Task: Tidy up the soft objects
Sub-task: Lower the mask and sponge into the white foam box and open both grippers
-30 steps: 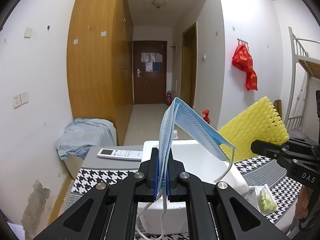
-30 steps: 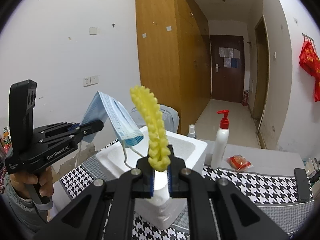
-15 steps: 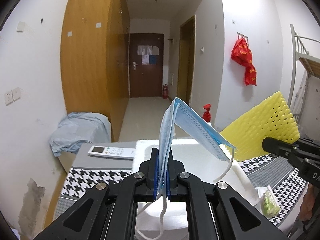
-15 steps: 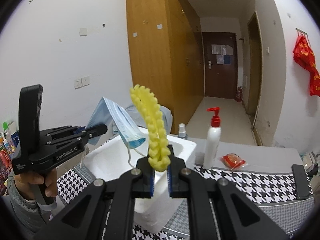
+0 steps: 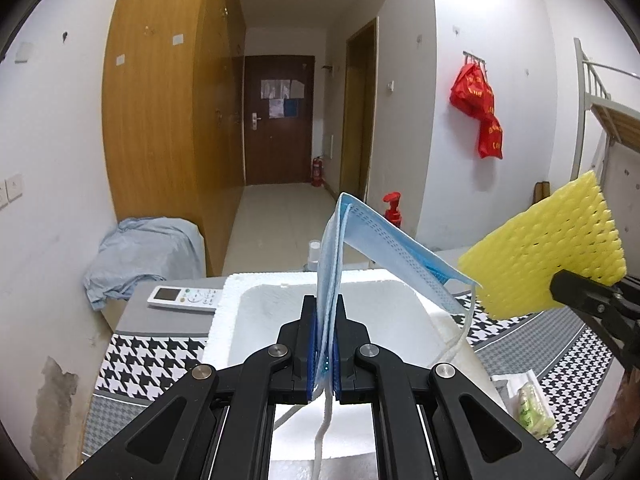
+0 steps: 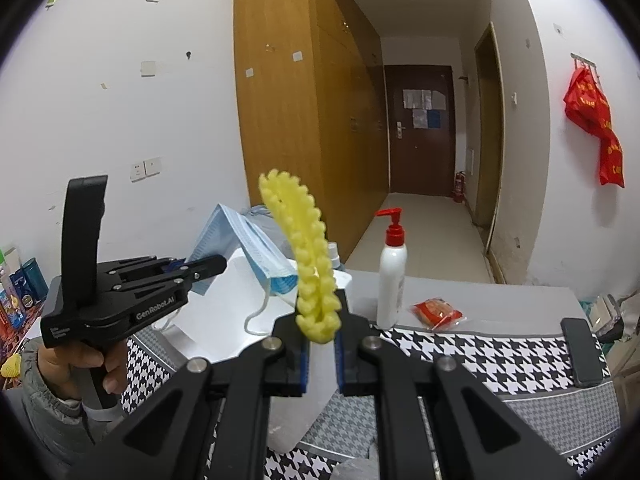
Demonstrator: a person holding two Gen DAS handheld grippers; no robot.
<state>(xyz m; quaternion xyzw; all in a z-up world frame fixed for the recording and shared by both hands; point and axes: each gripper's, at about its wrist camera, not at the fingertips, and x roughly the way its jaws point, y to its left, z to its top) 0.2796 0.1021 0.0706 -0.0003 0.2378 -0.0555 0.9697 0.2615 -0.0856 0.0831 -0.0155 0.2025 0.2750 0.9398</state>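
Observation:
My left gripper (image 5: 324, 346) is shut on a blue face mask (image 5: 372, 240), which stands up folded and droops to the right, its ear loop hanging. It is held above an open white foam box (image 5: 256, 300). My right gripper (image 6: 320, 336) is shut on a yellow foam net (image 6: 308, 256) that curves upward. The net also shows in the left wrist view (image 5: 548, 252), to the right of the box. The left gripper (image 6: 200, 268) and the mask (image 6: 248, 248) show in the right wrist view, over the box (image 6: 224, 320).
A table with a houndstooth cloth (image 6: 480, 352) carries a lotion pump bottle (image 6: 392, 276), a red snack packet (image 6: 438, 312), a black phone (image 6: 580, 352), a remote control (image 5: 184, 298) and a small wrapped packet (image 5: 532, 404). A cloth-covered item (image 5: 144, 252) stands at the left wall.
Both grippers have risen and moved over the table toward the foam box, each still holding its object. The box interior is now more directly under the mask.

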